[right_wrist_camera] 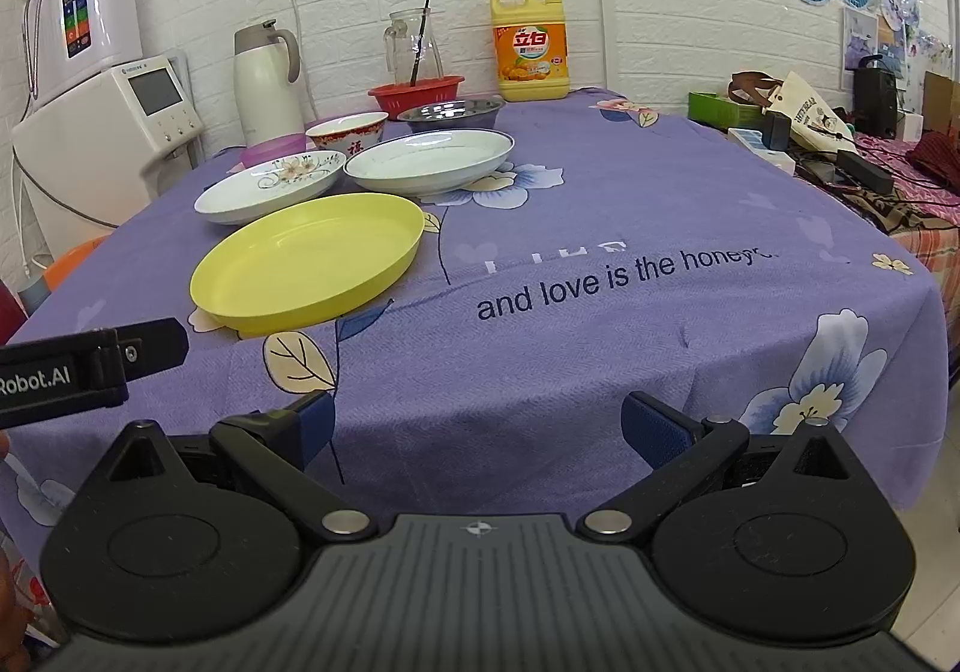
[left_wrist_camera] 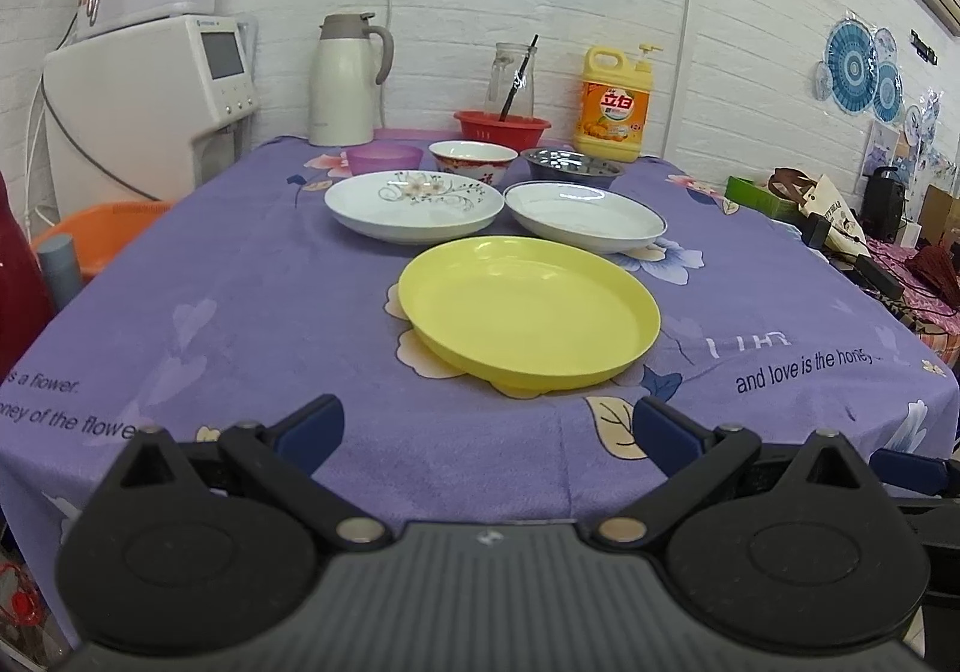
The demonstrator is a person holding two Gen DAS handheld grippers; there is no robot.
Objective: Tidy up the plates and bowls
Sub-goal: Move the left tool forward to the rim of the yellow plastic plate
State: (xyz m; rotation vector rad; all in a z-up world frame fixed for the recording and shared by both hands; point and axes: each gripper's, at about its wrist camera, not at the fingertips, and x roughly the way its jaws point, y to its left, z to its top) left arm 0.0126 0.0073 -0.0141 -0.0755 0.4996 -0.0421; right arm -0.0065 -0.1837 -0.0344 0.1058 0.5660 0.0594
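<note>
We are hovering both grippers at the tabletop's (left_wrist_camera: 240,312) near edge — left gripper (left_wrist_camera: 487,429) and right gripper (right_wrist_camera: 474,426) spread wide, holding nothing. The yellow plate (left_wrist_camera: 528,312) is sitting nearest, two white plates (left_wrist_camera: 414,204) behind it, bowls (left_wrist_camera: 473,159) along the far edge. We are judging stacking unstarted — reaching for the yellow plate's rim probably comes next.

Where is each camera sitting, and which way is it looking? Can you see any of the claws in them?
Left wrist view: sits on the left claw at the table's near edge, facing the yellow plate straight ahead; its own open fingers show.
Right wrist view: sits on the right claw, further right, facing across the purple tablecloth toward the wall; its open fingers show, and part of the left claw pokes in at the left edge.
Both views share the yellow plate, the flowered plate, the blue-rimmed plate and the soap bottle.
</note>
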